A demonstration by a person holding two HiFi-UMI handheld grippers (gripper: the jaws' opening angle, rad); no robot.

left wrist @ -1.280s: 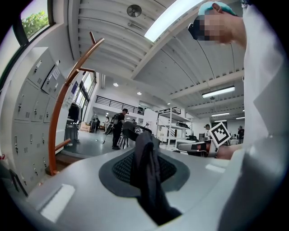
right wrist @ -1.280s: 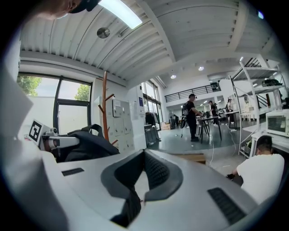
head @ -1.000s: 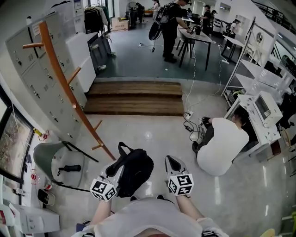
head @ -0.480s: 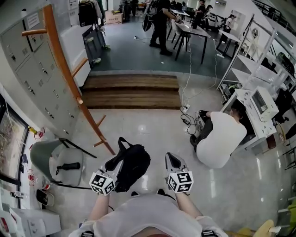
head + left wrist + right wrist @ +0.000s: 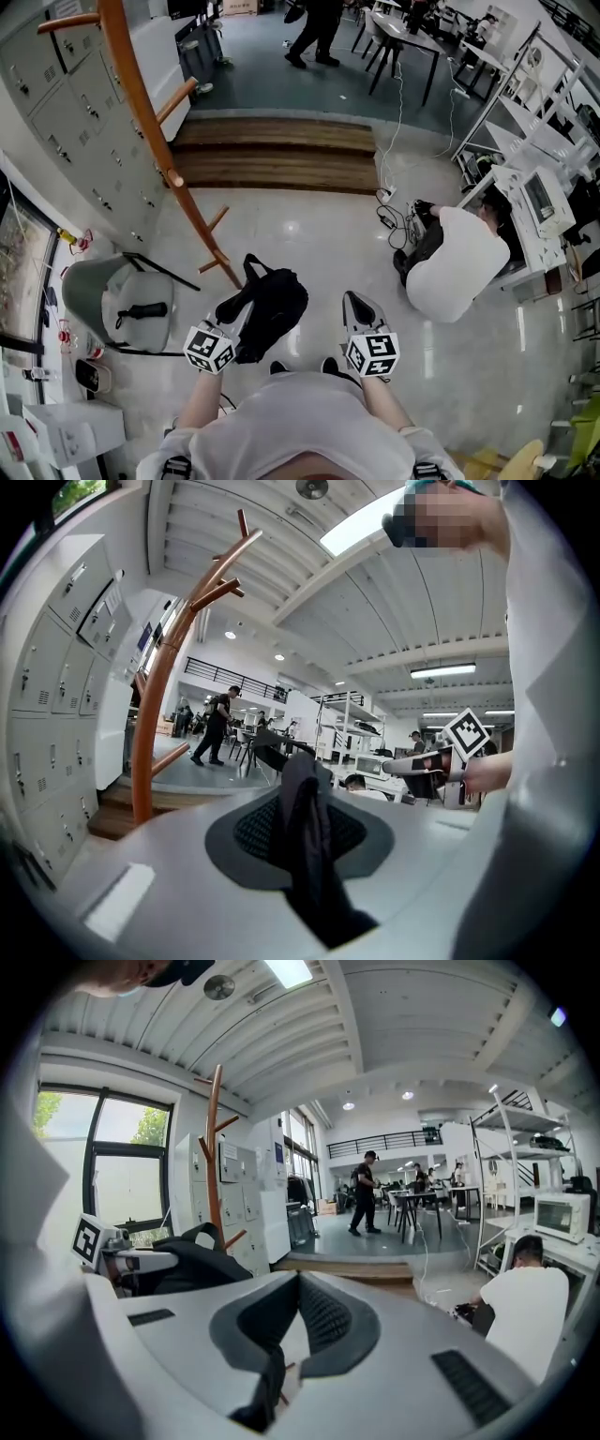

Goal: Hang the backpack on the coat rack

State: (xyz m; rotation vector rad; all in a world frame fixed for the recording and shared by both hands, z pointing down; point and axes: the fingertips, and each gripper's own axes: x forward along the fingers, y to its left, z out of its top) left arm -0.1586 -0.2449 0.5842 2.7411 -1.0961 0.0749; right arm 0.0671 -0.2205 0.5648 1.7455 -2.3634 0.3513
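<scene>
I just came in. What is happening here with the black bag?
A person holds a gripper in each hand. The left gripper has its jaws closed on a strap of the black backpack, near the foot of the wooden coat rack. The right gripper is beside the bag, jaws together, not touching it. The backpack is not yet hanging on the rack.
</scene>
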